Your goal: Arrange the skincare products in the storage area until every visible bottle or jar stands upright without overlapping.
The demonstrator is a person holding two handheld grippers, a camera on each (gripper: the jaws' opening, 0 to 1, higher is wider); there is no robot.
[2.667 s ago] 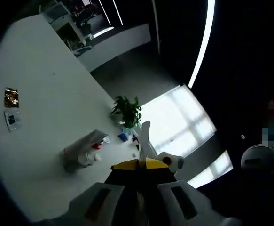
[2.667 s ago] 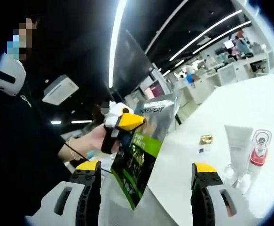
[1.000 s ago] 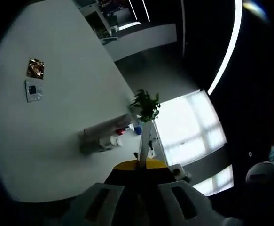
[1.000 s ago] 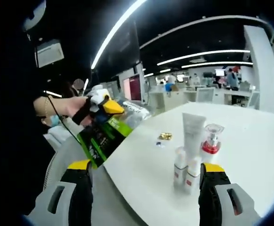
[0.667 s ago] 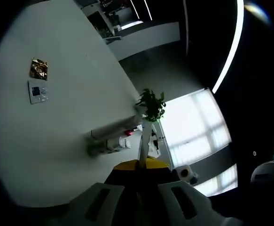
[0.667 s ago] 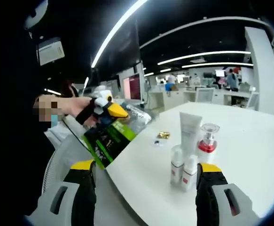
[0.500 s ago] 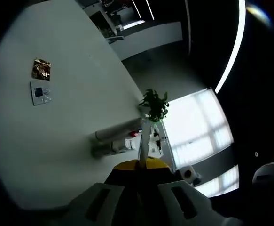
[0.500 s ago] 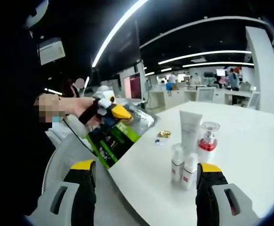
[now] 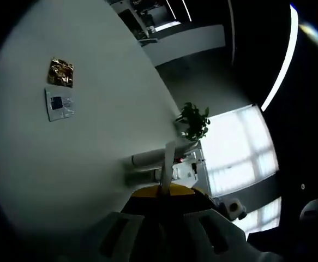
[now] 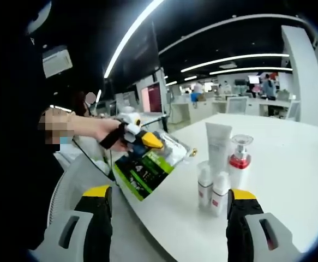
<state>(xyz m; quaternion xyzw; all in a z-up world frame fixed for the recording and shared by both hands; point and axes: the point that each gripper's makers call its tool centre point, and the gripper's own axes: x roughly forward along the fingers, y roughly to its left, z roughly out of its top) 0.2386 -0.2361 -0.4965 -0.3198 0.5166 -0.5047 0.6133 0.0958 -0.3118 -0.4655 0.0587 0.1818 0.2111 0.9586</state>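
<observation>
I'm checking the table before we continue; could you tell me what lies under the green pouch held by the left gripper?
In the right gripper view, the green pouch hangs from the left gripper over the white table edge; anything beneath it is hidden.

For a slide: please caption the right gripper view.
Left gripper holds a green pouch over the table edge, beside four upright skincare products.

The left gripper view is rolled sideways, looking close across the white table [image 9: 93,136] toward the bottles [image 9: 148,161] at lower centre. The right gripper view faces them [image 10: 219,164] upright from the table edge.
</observation>
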